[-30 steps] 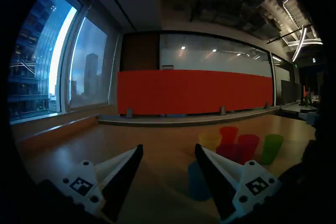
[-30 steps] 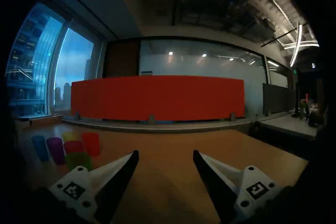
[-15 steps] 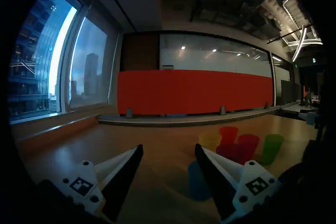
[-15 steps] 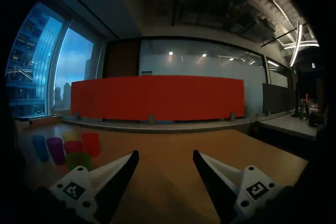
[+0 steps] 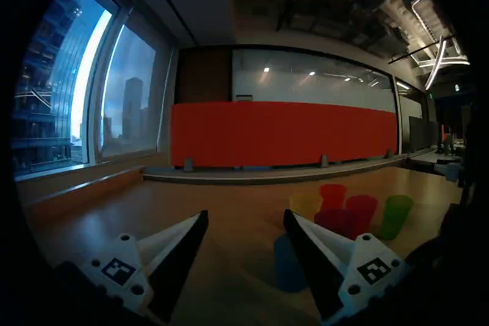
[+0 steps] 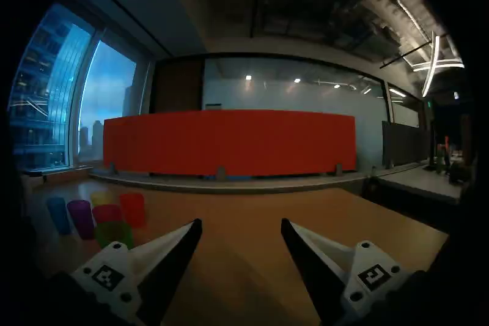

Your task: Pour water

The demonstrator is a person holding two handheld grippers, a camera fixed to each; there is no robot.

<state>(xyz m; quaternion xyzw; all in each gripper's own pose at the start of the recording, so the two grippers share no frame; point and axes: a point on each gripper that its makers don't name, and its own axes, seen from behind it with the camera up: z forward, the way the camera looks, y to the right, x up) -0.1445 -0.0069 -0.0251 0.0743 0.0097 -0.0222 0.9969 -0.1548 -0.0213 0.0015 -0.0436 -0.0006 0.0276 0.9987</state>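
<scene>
Wooden table (image 6: 244,252) bears clustered cups (image 6: 107,213) before an orange partition (image 6: 229,142).

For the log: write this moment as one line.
left gripper: open, empty | right gripper: open, empty | cups: grouped on table, untouched

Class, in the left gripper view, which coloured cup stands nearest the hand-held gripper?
The blue cup, low in view and partly behind the left hand-held gripper's finger; the yellow cup and green cup stand farther back.
</scene>
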